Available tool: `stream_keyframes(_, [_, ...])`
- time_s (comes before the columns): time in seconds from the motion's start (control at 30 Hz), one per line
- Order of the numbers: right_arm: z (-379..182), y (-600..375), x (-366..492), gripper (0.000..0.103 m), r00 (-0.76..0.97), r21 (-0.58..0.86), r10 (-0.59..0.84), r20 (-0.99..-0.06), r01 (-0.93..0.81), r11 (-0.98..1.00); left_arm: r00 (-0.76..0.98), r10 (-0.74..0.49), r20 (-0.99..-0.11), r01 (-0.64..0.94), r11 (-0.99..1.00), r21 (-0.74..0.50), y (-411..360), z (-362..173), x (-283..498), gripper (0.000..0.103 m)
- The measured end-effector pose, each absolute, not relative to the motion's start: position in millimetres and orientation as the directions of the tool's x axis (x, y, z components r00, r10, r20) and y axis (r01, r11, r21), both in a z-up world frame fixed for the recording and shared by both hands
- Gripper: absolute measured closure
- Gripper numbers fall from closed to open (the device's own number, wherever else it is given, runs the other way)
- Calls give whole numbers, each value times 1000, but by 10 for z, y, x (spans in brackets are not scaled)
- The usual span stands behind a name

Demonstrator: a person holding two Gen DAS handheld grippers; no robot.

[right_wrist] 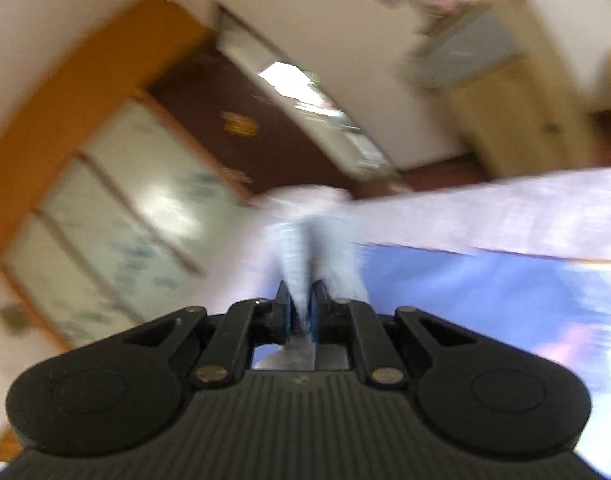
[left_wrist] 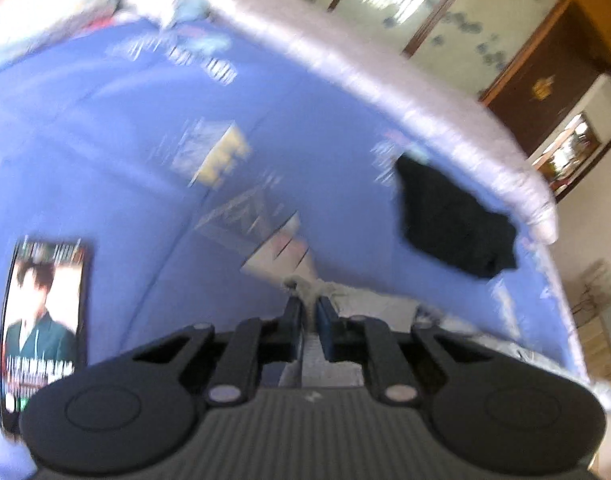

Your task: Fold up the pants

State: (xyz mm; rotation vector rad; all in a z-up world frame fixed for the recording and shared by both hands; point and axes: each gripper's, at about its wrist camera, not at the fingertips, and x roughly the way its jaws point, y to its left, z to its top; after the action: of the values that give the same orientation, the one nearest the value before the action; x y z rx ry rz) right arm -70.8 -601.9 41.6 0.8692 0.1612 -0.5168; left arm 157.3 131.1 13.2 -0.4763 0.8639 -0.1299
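Note:
My left gripper (left_wrist: 308, 303) is shut on a bunched edge of the light grey pants (left_wrist: 369, 300), held above a blue printed bedsheet (left_wrist: 105, 140). The cloth spreads to the right below the fingers. My right gripper (right_wrist: 301, 298) is shut on another part of the light pants (right_wrist: 305, 236), which stretch up and away from the fingers; this view is blurred by motion. A dark folded garment (left_wrist: 453, 220) lies on the sheet at the right, apart from both grippers.
A phone (left_wrist: 41, 320) with a man's picture on its screen lies on the sheet at the left. A white padded bed edge (left_wrist: 385, 80) runs along the far side. Wardrobe with glass doors (right_wrist: 125, 200), dark door (right_wrist: 245, 128) and wooden cabinet (right_wrist: 517, 100) stand beyond the bed.

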Motion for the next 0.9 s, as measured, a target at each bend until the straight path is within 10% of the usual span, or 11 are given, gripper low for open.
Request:
stream_keyframes(0.17, [-327, -6070, -719, 62, 664, 488, -385, -640, 739, 464, 596, -290, -749, -140, 881, -452, 1374, -102, 1588, 86])
stream_keyframes(0.3, [-403, -6044, -920, 43, 588, 463, -481, -650, 809, 363, 618, -262, -741, -155, 884, -442, 1361, -69, 1640, 32])
stream_keyframes(0.37, [-418, -6100, -1050, 43, 608, 542, -493, -623, 789, 288, 625, -266, -734, -135, 889, -437, 1317, -65, 1666, 31])
stream_keyframes(0.47, [-324, -6041, -1210, 43, 643, 630, -489, -590, 745, 219, 607, -298, -737, -104, 889, -446, 1195, -114, 1768, 37])
stream_keyframes(0.67, [-318, -5737, -1168, 45, 830, 823, -203, -520, 550, 140, 590, -331, -736, -57, 893, -447, 1003, -228, 1787, 96])
stream_keyframes(0.83, [-504, -5718, -845, 50, 804, 793, -166, -572, 593, 138, 646, -301, -701, -71, 891, -449, 1137, -86, 1678, 98])
stream_keyframes(0.9, [-539, -5750, -692, 72, 807, 792, -159, -569, 590, 159, 675, -283, -681, -82, 889, -451, 1245, 17, 1623, 98])
